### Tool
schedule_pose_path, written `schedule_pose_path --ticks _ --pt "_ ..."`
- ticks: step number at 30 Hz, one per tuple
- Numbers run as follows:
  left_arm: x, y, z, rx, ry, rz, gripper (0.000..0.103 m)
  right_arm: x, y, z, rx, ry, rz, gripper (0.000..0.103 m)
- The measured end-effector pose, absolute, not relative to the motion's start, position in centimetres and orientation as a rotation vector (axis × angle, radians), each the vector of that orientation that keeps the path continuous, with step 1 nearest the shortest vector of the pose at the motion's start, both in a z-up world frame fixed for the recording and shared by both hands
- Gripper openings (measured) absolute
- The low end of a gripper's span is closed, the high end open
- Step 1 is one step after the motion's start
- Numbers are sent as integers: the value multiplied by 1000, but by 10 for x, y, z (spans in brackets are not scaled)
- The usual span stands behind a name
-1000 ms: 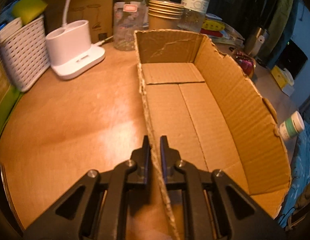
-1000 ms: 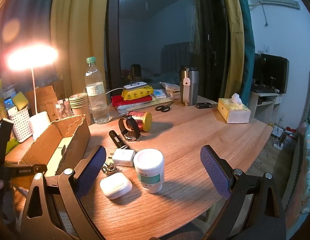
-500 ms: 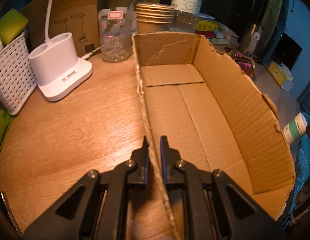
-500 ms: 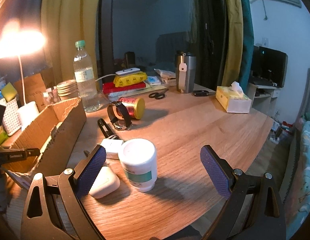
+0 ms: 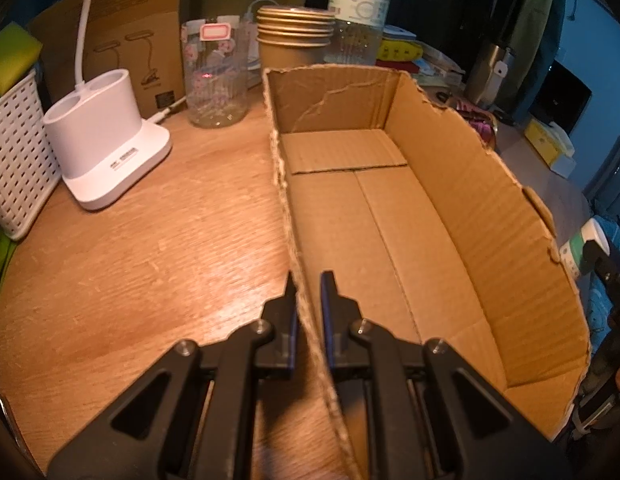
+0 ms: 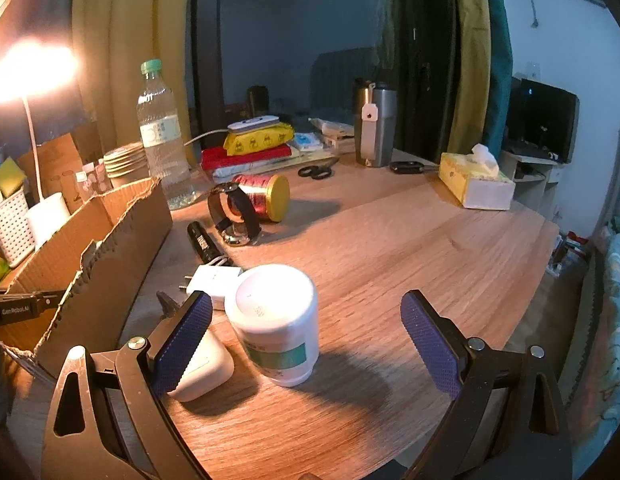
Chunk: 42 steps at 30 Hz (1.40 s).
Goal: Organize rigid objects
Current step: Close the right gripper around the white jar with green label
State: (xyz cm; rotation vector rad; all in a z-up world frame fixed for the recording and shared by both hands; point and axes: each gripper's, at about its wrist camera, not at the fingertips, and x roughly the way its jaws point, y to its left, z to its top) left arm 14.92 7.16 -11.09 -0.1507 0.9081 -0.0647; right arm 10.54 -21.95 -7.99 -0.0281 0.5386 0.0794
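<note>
Left tongs [image 5: 308,280], angling downward, are clamping the box [image 5: 489,216] wall; right tongs [image 6: 306,332] are gaping around the white jar [image 6: 276,320].

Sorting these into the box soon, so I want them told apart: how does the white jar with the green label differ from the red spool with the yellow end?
The white jar stands upright; the red spool lies on its side. The jar is plain white with a green label band; the spool is shiny red with a yellow end. The jar sits between the open right gripper's fingers; the spool lies farther back, behind a wristwatch. Both are round and rest on the wooden table.
</note>
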Motion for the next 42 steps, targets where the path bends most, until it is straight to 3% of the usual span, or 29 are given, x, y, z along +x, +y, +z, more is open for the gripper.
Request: schedule_pose_path --ticks 5,7,9,14,42 --pt "149 71 -111 -153 902 -68 10 105 -216 -82 -36 539 95 96" --pt "149 71 -111 -157 899 -67 10 105 -216 -83 -37 542 92 86" --pt "149 72 -111 -161 897 -67 10 106 -215 -84 -44 548 79 67" --pt "148 71 -110 -162 885 -67 10 106 -213 -85 -57 549 84 45" --pt "149 74 -111 -188 885 -71 10 60 -158 -5 24 376 389 45"
